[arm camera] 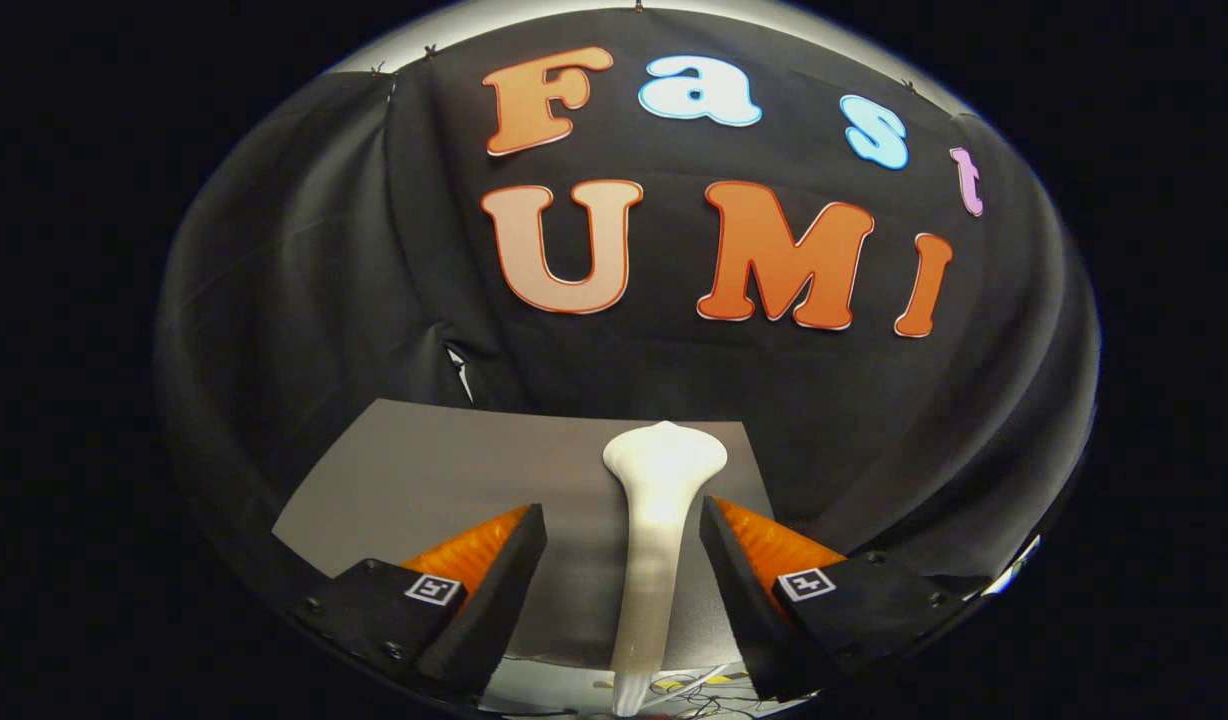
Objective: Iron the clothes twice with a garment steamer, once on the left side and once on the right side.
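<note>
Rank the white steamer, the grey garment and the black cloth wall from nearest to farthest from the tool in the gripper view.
1. White steamer: between the open tool's fingers, closer to the right one.
2. Grey garment: spread just beyond the fingertips, under the steamer's head.
3. Black cloth wall: behind the garment, farthest.

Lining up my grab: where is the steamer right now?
In the gripper view, the white steamer stands between the open tool's fingers, nearer the right one, its head over the grey mat.

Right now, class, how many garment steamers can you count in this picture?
1. The white garment steamer lies on the grey cloth, between the open tongs, its head reaching just beyond the fingertips. Neither finger clearly presses on it.
</note>
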`<state>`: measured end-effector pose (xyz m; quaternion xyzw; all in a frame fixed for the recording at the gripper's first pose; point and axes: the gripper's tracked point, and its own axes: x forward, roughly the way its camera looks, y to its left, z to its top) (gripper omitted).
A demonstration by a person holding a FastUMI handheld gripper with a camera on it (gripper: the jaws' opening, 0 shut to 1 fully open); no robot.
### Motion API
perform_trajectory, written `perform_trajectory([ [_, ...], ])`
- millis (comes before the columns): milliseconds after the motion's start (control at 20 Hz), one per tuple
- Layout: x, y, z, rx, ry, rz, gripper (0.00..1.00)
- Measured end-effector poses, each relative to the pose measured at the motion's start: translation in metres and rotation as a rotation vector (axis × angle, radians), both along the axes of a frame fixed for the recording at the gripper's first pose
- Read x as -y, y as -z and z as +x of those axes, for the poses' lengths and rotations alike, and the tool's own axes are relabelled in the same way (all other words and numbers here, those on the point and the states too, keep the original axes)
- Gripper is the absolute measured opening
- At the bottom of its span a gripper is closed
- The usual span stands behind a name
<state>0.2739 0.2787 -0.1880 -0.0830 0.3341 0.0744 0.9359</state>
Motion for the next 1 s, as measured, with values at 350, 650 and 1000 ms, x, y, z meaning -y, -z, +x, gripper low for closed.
perform_trajectory([
  [350,0.010,0.050,0.019,-0.123,0.058,0.022,1.00],
  [650,0.014,0.075,0.025,-0.175,0.087,0.000,0.97],
  [1000,0.023,0.087,0.024,-0.213,0.112,-0.016,0.80],
])
